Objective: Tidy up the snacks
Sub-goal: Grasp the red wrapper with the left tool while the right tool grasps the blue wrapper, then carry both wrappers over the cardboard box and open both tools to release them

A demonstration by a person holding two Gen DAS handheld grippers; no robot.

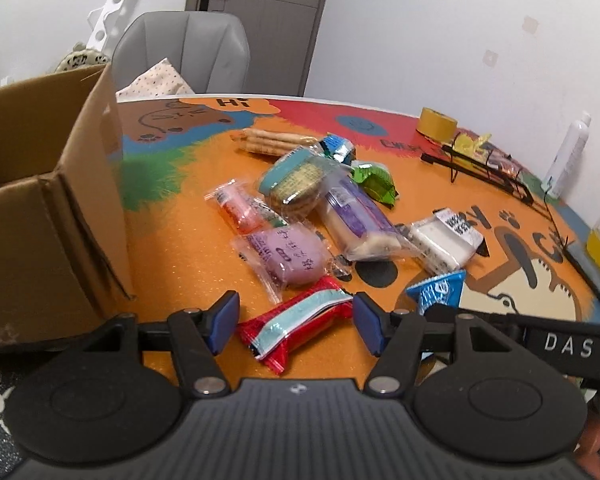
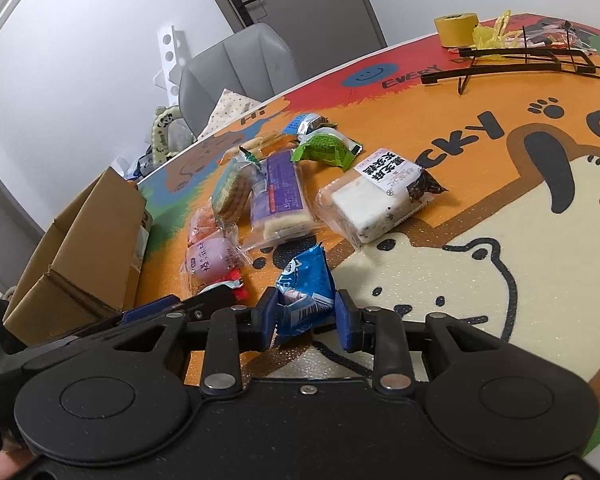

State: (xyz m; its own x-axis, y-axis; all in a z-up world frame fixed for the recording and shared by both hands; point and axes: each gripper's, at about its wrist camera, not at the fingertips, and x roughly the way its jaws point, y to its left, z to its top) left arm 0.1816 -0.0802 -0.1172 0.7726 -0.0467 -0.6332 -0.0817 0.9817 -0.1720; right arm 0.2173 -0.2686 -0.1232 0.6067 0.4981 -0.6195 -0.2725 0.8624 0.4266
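Barely anything sorted yet by the looks of it: nearly all the snacks are spread on the mat (image 1: 172, 248), and the box (image 1: 40, 208), off to the left of the left gripper's (image 1: 294, 322) jaws, shows only bare cardboard in the part that can be seen, so nothing is confirmed inside. The wire rack (image 1: 488, 172), far ahead and to the right of those jaws, has some yellow-wrapped bits in or behind it, hard to tell which. The left jaws are held about half wide with the red pack (image 1: 296, 320) lying between them, pads not pressed on it yet. The right gripper's (image 2: 306, 316) jaws are pinched narrow on the blue pack (image 2: 304, 284). Just ahead of the jaws, the purple pack (image 1: 296, 258), white cake (image 2: 364, 208) and green pack (image 2: 324, 148) are left to be dealt with, so most of the job is judged undone.
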